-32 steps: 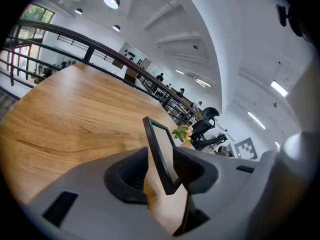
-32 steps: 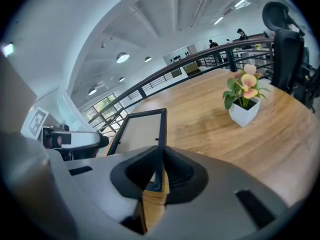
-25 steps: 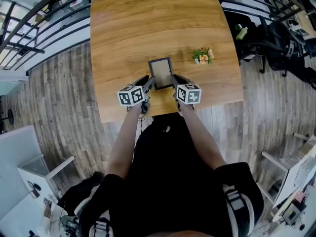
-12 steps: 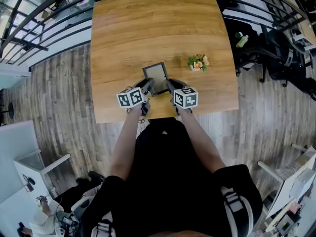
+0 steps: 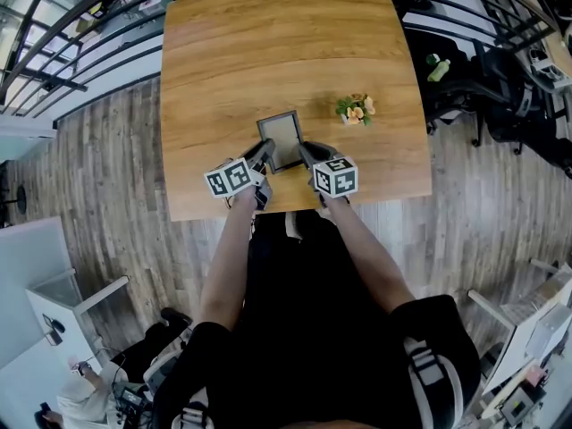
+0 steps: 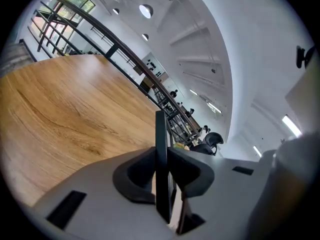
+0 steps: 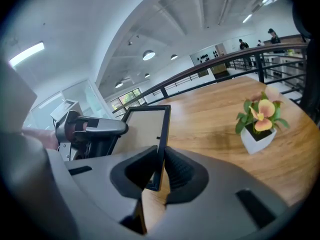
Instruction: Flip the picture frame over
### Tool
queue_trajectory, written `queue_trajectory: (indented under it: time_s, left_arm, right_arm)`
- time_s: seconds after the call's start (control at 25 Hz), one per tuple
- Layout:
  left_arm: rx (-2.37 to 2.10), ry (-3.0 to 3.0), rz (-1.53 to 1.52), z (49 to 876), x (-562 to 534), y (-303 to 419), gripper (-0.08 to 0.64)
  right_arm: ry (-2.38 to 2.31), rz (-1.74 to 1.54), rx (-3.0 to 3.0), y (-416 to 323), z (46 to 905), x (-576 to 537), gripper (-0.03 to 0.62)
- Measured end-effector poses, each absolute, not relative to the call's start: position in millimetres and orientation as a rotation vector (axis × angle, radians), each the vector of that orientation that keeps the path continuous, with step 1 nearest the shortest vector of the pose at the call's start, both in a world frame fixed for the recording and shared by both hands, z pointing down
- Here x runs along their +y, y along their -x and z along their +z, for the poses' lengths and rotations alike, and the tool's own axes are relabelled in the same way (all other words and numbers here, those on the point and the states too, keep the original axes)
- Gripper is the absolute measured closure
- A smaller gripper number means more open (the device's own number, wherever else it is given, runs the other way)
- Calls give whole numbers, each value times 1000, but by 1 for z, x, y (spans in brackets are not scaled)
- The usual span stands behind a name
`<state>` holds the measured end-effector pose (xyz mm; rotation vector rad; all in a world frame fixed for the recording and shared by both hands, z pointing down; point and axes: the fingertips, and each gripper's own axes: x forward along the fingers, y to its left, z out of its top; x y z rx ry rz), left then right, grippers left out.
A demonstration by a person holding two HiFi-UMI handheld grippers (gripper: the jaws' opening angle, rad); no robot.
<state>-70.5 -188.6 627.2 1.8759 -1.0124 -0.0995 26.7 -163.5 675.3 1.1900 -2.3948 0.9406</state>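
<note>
Gripping the picture frame [image 5: 284, 141] from both sides at the lower middle of the wooden surface [image 5: 268, 43], close to its near edge. Clamping the left gripper [image 5: 259, 156] on the frame's left edge, its fingers [image 6: 137, 171] having just been closing and now pressing the thin dark edge between them. Pinching the frame's right edge with the right gripper [image 5: 306, 155], fingers [image 7: 182, 174] together on the dark border near a lower corner. Showing the frame's pale panel in the right gripper view, tilted up off the flat. Leaving unclear whether the frame's lower edge is touching the wood. Keeping well apart from a small potted flower [image 5: 355, 109] at the right, itself short of the surface's right edge. Leaving bare wood all across the upper part of the head view, up to the far edge, and to the left of the frame too. Ending at dark railings [image 5: 80, 52] beyond the surface at upper left and upper right.
</note>
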Motion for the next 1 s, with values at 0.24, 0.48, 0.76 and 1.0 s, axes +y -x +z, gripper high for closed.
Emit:
queue_trajectory:
  time_s: [0.24,0.48,0.76,1.0]
  left_arm:
    - [-991,-1855,-140,625,-194,69,472]
    - [-980,-1797,-188,626,-199,75,476]
    - [-987,-1711,-256,627,-209,80,476]
    - [-1048,-1577,-322,634,-226,100,476]
  right_arm:
    - [-1151,787,-2403,-25,674,-170,525]
    - [-1114,619,-2384,-16,673,-167,508]
    - [-1142,566,-2419,-22,662,-171,479]
    - [-1082,425,-2464,-20,653,-159,476]
